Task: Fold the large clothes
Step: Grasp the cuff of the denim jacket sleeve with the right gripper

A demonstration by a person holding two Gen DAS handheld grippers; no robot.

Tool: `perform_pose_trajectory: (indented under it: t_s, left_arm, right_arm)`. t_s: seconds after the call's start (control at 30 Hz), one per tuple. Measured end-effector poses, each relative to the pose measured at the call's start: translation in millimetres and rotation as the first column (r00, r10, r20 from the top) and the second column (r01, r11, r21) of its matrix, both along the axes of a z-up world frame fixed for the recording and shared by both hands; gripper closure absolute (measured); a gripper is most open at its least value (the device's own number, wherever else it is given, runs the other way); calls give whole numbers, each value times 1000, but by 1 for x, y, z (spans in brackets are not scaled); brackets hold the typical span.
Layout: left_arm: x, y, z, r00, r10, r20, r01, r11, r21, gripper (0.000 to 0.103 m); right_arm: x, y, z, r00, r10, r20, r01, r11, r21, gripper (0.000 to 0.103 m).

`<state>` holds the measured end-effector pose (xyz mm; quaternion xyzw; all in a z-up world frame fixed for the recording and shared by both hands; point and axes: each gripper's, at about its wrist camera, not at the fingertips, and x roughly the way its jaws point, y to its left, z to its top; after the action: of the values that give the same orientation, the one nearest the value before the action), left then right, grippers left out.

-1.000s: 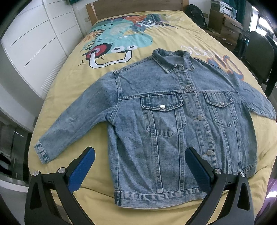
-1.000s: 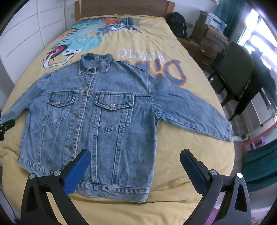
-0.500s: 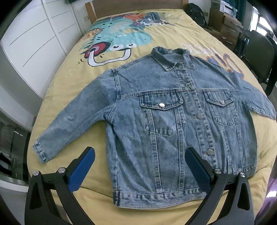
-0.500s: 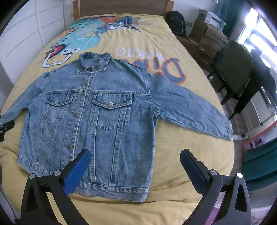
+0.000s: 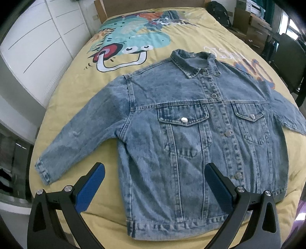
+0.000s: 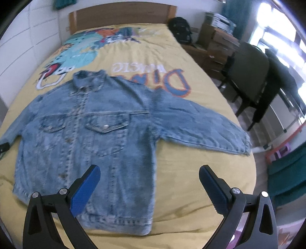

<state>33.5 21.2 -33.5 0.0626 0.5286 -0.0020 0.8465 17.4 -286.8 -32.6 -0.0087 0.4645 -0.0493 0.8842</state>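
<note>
1. Since a second ago: the right wrist view has swung and tilted up, so more headboard and room show; the picture is now motion-blurred. The left wrist view has crept slightly closer to the hem. The jacket itself lies as it did.
2. Denim jacket point(image 5: 193, 138) lies flat, front up, buttoned, on the yellow bedspread point(image 5: 80, 95), collar point(image 5: 195, 63) toward the headboard point(image 6: 122, 17), hem toward the cameras.
3. Both sleeves are spread outward. One sleeve cuff point(image 5: 43, 170) reaches close to the bed's near side edge in the left view; the other sleeve point(image 6: 206, 128) stretches toward the bed edge on the chair side in the right view.
4. Left gripper point(image 5: 155, 174): released, jaws wide apart, nothing between them. It hovers above the jacket's lower corner; one blue pad point(image 5: 89, 189) is over bare bedspread, the other over denim near the button row.
5. Right gripper point(image 6: 149, 176): also released and wide apart, holding nothing. One blue pad point(image 6: 84, 191) is over the jacket's lower front, the other over bare bedspread.
6. Contact with the cloth: cannot tell from these angles; both appear clear of it.
7. Surroundings: cartoon dinosaur print point(image 5: 130, 42) beyond the collar, white wardrobe doors point(image 5: 38, 46) to one side, dark chair point(image 6: 248, 74) and black backpack point(image 6: 180, 28) beside the bed.
</note>
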Motion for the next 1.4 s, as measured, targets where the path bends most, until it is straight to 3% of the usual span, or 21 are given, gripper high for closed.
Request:
perform_pose_trajectory:
  t_s: [0.17, 0.33, 0.47, 0.57, 0.7, 0.8, 0.87, 1.0, 1.17, 1.23, 1.27, 1.3, 1.33, 1.37, 1.4]
  left_arm:
    - [20, -4, -5, 1000, -25, 1, 25, 1000, 18, 1]
    - [49, -1, -16, 999, -29, -44, 27, 999, -46, 1]
    - [71, 1, -28, 998, 14, -64, -14, 1000, 1, 1]
    - [81, 5, -35, 997, 35, -74, -35, 999, -5, 1]
    - [88, 8, -41, 993, 33, -109, -37, 998, -43, 1]
    - [91, 9, -43, 993, 42, -108, -45, 999, -30, 1]
    - [91, 11, -47, 993, 41, -109, -43, 999, -19, 1]
    - [90, 16, -57, 992, 37, -123, -40, 999, -24, 1]
    - [86, 22, -66, 989, 42, -138, -47, 998, -36, 1]
    - [84, 24, -67, 989, 40, -139, -47, 998, -47, 1]
    - [83, 25, -67, 990, 38, -133, -47, 997, -61, 1]
    - [82, 25, -66, 991, 38, -128, -48, 996, -78, 1]
    - [80, 26, -66, 992, 34, -124, -46, 994, -100, 1]
    - [79, 25, -66, 992, 32, -122, -45, 993, -108, 1]
    - [79, 25, -67, 992, 32, -119, -46, 993, -110, 1]
  right_arm:
    - [30, -58, -26, 995, -103, -16, 103, 994, 31, 0]
    - [55, -116, -53, 974, -223, -44, 225, 972, 63, 0]
    - [78, -172, -84, 939, -330, -92, 340, 934, 114, 0]
    - [89, -214, -112, 899, -413, -143, 435, 876, 206, 0]
    - [90, -268, -147, 827, -523, -205, 560, 739, 375, 0]
    - [91, -295, -165, 766, -594, -248, 640, 666, 384, 0]
    - [94, -308, -170, 732, -641, -231, 678, 651, 342, 0]
    - [105, -319, -180, 710, -662, -242, 704, 649, 288, 0]
    - [116, -327, -190, 660, -701, -270, 750, 593, 293, 1]
    - [128, -327, -188, 654, -699, -290, 756, 593, 275, 9]
    - [134, -324, -181, 674, -686, -274, 738, 624, 256, 26]
    - [140, -324, -180, 690, -676, -259, 723, 645, 246, 53]
    - [145, -319, -173, 725, -646, -239, 688, 689, 227, 66]
    - [150, -314, -168, 745, -625, -232, 666, 716, 209, 89]
    - [154, -309, -164, 761, -607, -227, 646, 739, 191, 92]
